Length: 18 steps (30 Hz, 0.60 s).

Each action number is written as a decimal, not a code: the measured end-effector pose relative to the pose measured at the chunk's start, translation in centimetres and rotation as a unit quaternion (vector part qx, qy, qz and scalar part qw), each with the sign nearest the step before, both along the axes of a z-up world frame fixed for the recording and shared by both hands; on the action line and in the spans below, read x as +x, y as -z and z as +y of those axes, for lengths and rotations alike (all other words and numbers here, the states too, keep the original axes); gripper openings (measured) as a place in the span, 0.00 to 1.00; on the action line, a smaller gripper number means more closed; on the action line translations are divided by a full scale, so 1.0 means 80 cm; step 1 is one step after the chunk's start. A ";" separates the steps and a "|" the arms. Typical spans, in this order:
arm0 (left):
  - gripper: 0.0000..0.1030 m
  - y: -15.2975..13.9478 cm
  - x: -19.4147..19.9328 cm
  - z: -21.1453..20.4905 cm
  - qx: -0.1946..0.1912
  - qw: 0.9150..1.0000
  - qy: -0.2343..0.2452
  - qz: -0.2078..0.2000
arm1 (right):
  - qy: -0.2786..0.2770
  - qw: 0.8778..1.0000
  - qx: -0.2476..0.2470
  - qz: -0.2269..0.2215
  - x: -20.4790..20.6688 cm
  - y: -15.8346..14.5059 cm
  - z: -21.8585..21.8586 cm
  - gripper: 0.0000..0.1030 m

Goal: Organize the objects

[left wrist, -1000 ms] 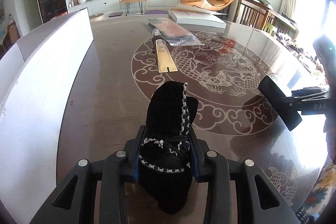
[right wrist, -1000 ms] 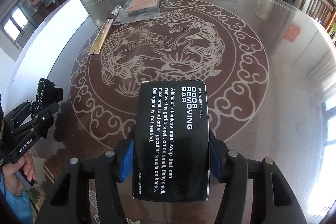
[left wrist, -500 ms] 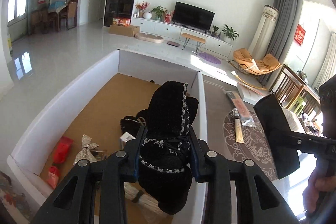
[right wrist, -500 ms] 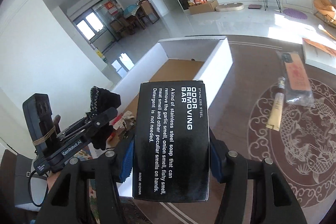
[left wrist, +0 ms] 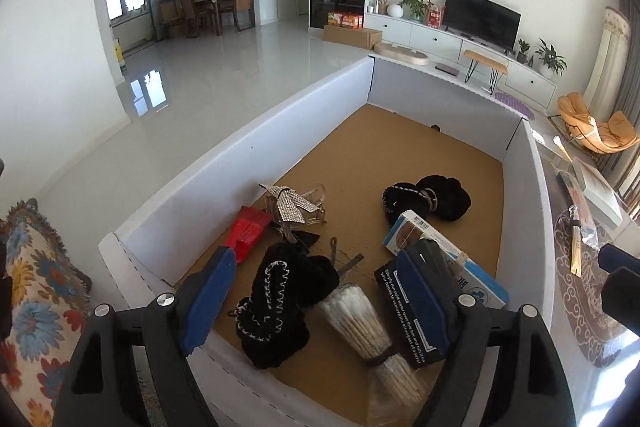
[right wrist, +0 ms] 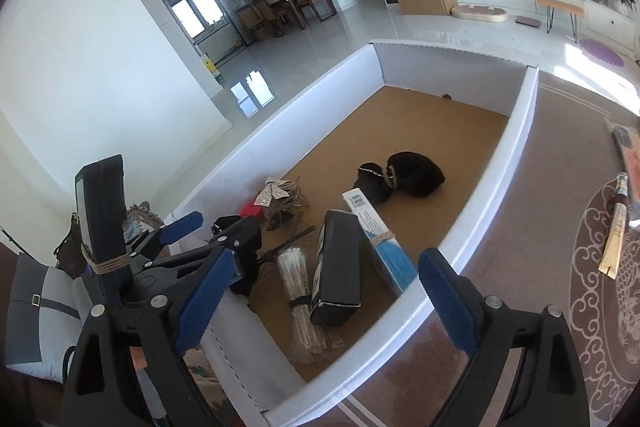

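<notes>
My left gripper (left wrist: 316, 267) hangs over the near end of the white carton (left wrist: 240, 163), its jaws opening. Below and between the fingers, untouched, a black knitted piece with silver trim (left wrist: 280, 303) lies on the cardboard floor. My right gripper (right wrist: 324, 259) is over the carton's near corner, jaws opening too. The black "odor removing bar" box (right wrist: 336, 267) rests free on its edge inside the carton, against a blue-and-white box (right wrist: 380, 243). The left gripper (right wrist: 208, 231) shows at the left of the right wrist view, and its right finger partly hides the black box (left wrist: 416, 311).
The carton also holds a bagged bundle of sticks (left wrist: 368, 331), black hair pieces (left wrist: 432, 199), a red packet (left wrist: 250, 231) and a rhinestone bow (left wrist: 292, 207). To the right is the patterned table (right wrist: 560, 227) with a gold tube (right wrist: 614, 231). A floral cushion (left wrist: 32, 287) lies left.
Both grippers swung from the table to above the carton. Both have opened, and the knitted piece and the black box now lie inside the carton.
</notes>
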State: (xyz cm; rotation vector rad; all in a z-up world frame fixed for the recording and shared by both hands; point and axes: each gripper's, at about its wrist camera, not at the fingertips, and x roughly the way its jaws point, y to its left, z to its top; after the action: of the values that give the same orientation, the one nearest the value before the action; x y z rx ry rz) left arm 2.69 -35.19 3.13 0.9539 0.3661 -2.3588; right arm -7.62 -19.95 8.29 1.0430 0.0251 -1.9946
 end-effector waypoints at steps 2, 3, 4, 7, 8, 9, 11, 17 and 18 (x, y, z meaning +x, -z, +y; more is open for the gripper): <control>0.94 -0.010 0.006 0.031 0.004 0.999 0.006 0.044 | 0.041 0.998 -0.007 0.049 0.000 -0.008 0.053 1.00; 0.96 -0.019 0.012 0.050 0.008 0.998 0.013 0.064 | 0.067 0.995 -0.004 0.069 0.000 -0.007 0.081 1.00; 0.96 -0.024 0.014 0.067 0.012 0.996 0.026 0.082 | 0.092 0.992 0.001 0.082 -0.005 -0.004 0.113 1.00; 0.96 -0.040 0.012 0.125 0.025 0.989 0.092 0.113 | 0.157 0.983 0.042 0.082 -0.023 0.029 0.198 1.00; 0.96 -0.044 0.011 0.145 0.024 0.986 0.115 0.119 | 0.177 0.979 0.068 0.078 -0.027 0.045 0.227 1.00; 0.96 -0.048 0.011 0.164 0.023 0.983 0.137 0.124 | 0.195 0.973 0.098 0.073 -0.032 0.063 0.254 1.00; 0.98 -0.053 0.012 0.201 0.028 0.975 0.177 0.134 | 0.230 0.961 0.146 0.057 -0.036 0.095 0.307 1.00; 1.00 -0.021 -0.008 0.303 0.047 0.956 0.271 0.099 | 0.300 0.931 0.204 0.048 -0.022 0.129 0.447 1.00; 1.00 -0.011 -0.013 0.316 0.047 0.954 0.282 0.089 | 0.307 0.928 0.206 0.047 -0.018 0.131 0.463 1.00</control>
State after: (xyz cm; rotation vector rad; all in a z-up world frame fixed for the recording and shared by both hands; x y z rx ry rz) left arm 1.68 -9.88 4.03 0.9882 0.3043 -2.9853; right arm -9.07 17.07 -2.18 1.3336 0.1983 -2.6881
